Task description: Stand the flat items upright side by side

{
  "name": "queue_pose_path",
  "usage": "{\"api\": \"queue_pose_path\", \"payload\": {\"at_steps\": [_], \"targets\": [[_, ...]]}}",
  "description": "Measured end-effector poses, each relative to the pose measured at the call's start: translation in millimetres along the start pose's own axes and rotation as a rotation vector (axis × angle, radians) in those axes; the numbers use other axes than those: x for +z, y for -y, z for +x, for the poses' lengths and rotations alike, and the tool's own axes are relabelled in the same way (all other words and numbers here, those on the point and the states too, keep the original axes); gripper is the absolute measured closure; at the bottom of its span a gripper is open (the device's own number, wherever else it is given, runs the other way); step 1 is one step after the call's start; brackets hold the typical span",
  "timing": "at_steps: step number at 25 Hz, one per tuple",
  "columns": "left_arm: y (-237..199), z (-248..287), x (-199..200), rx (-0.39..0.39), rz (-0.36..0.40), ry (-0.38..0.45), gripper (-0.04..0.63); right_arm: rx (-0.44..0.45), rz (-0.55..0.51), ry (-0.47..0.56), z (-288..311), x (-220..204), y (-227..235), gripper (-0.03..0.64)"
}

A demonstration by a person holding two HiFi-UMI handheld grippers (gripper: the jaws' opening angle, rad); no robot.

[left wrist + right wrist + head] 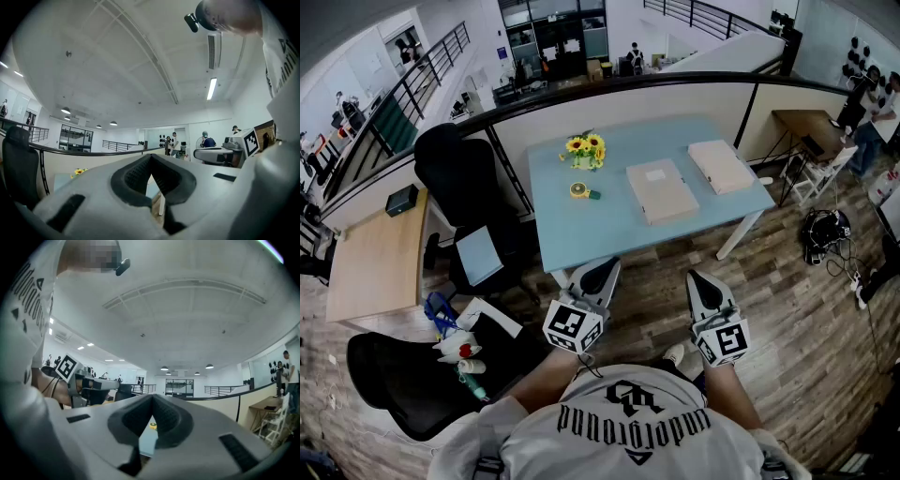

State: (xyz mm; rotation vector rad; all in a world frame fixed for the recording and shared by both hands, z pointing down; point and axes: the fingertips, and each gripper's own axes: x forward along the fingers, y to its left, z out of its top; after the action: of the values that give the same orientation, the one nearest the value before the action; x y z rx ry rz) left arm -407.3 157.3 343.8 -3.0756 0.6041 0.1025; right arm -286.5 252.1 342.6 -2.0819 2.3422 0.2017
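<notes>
Two flat beige items lie on the light blue table (pixel 581 230): one (pixel 661 190) near its middle, the other (pixel 721 166) toward the far right corner. Both lie flat and apart from each other. My left gripper (pixel 603 270) and right gripper (pixel 699 280) hang level in front of the person's body, short of the table's near edge and over the wooden floor. Each is shut with nothing between its jaws. In the left gripper view the left gripper (pixel 151 157) has its tips touching, with a strip of table beyond. The right gripper (pixel 152 397) looks the same in its own view.
A small pot of sunflowers (pixel 585 148) and a yellow tape measure (pixel 579 190) sit on the table's left part. Black office chairs (pixel 464 178) and a wooden desk (pixel 375 253) stand to the left. A curved partition (pixel 694 98) runs behind the table. A black bag (pixel 825 234) lies on the floor at right.
</notes>
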Motion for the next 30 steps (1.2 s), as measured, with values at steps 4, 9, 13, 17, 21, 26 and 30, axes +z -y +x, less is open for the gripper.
{"api": "queue_pose_path", "payload": {"at_steps": [4, 9, 13, 17, 21, 26, 30], "targets": [[0, -2, -3, 0.002, -0.003, -0.005, 0.589, 0.001, -0.001, 0.0, -1, 0, -3, 0.614], [0, -2, -4, 0.008, -0.001, -0.007, 0.589, 0.01, 0.001, 0.0, 1, -2, -1, 0.614], [-1, 2, -8, 0.014, -0.007, -0.014, 0.589, 0.017, 0.002, -0.004, 3, -5, 3, 0.614], [-2, 9, -10, 0.023, -0.007, -0.017, 0.589, 0.031, 0.01, -0.007, 7, -9, 9, 0.614], [0, 24, -14, 0.026, -0.009, -0.023, 0.588, 0.036, 0.008, -0.011, 11, -12, 26, 0.614], [-1, 52, -19, 0.035, -0.017, -0.029, 0.588, 0.061, 0.019, -0.004, 20, -14, 51, 0.612], [7, 85, -27, 0.029, -0.021, -0.036, 0.586, 0.072, 0.035, -0.002, 24, -22, 83, 0.611]]}}
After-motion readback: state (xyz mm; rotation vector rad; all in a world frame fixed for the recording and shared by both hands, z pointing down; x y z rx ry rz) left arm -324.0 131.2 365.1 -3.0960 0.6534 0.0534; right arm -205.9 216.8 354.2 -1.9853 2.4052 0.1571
